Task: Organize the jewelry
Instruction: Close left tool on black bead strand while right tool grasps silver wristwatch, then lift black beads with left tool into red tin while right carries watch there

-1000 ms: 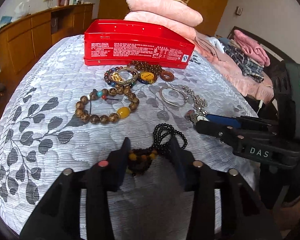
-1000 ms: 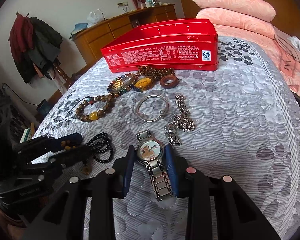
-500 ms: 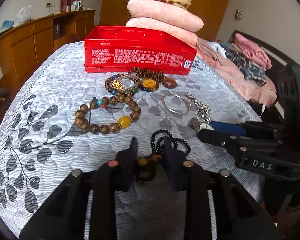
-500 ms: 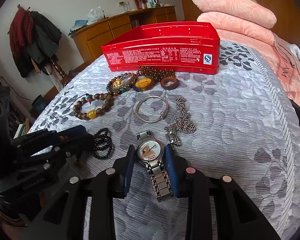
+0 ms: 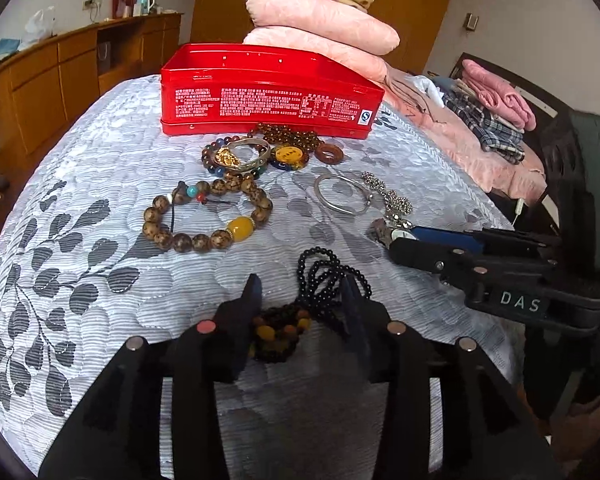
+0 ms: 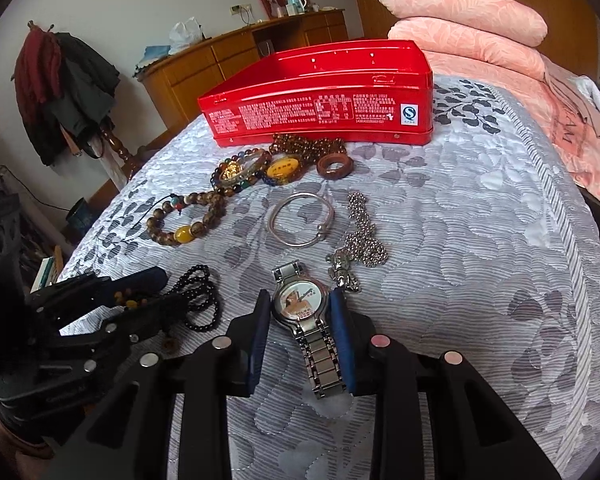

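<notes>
Bed, grey-and-white leaf-patterned quilt (image 6: pixel 480 240), jewelry laid out on it.

- Red tin (image 5: pixel 268 92): open, at the far side of the quilt, in front of stacked pink pillows (image 5: pixel 320 28).
- Just before the tin: a brown bead strand (image 6: pixel 308 146), a multicoloured bead bracelet with a gold charm (image 5: pixel 236 156), an amber oval pendant (image 6: pixel 284 168), a brown wooden ring (image 6: pixel 332 166).
- Wooden bead bracelet with one yellow bead (image 5: pixel 204 216): left of centre, lying flat.
- Silver bangle (image 6: pixel 302 220): centre, flat; a silver ball chain with a small figure pendant (image 6: pixel 360 240) just beside it on the right.
- Wristwatch (image 6: pixel 304 312): metal band, pictured dial, face up near the front edge. The right gripper (image 6: pixel 302 316) has its blue-padded fingers (image 6: pixel 342 336) on either side of the watch case, tight against it, pinching it while it lies on the quilt.
- Black bead strand (image 5: pixel 328 276): looped, joined to a bunch of dark and amber beads (image 5: pixel 278 330) near the front. The left gripper (image 5: pixel 300 304) straddles this bunch; its jaws are opening, the beads between them, the pads not pressing on them.
- Background: wooden sideboard (image 5: pixel 60 76) along the wall, coats on a stand (image 6: pixel 64 92), folded clothes (image 5: pixel 492 108) on the far right.
</notes>
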`<control>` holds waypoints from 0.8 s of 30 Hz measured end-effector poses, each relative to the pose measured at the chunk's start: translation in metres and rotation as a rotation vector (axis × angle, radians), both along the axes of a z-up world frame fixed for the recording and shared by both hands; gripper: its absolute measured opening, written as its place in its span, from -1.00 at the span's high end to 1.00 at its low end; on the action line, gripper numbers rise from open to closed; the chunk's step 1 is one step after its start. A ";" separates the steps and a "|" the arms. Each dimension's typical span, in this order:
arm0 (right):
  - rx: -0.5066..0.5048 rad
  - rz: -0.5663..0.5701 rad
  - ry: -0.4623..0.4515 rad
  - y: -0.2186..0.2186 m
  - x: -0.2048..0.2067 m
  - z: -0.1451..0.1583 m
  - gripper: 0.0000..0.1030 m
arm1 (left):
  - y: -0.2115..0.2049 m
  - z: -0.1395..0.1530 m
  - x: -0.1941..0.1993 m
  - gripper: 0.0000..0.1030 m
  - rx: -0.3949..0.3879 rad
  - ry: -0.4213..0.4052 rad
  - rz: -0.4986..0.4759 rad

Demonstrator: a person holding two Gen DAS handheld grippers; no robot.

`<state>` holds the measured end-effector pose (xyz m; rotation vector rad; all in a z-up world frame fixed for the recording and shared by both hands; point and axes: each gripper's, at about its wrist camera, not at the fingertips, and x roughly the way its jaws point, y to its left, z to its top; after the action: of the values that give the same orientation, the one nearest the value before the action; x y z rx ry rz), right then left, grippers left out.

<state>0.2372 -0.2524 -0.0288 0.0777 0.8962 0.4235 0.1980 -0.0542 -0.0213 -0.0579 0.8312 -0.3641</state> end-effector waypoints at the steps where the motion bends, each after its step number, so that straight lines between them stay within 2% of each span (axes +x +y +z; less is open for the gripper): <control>1: 0.001 0.000 0.000 0.000 0.000 0.000 0.42 | -0.001 -0.001 -0.001 0.29 0.010 -0.006 0.004; 6: 0.007 -0.002 -0.002 0.000 0.000 0.001 0.42 | 0.000 0.001 -0.006 0.61 -0.004 -0.023 0.020; 13: 0.021 -0.005 -0.029 -0.001 0.002 0.011 0.42 | 0.005 0.010 0.000 0.65 -0.067 -0.041 0.042; 24: 0.028 -0.003 -0.108 -0.003 0.021 0.042 0.42 | 0.010 0.054 0.028 0.65 -0.094 -0.161 0.066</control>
<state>0.2581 -0.2552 0.0131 0.0819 0.7842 0.4333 0.2262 -0.0437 0.0325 -0.1417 0.6516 -0.3412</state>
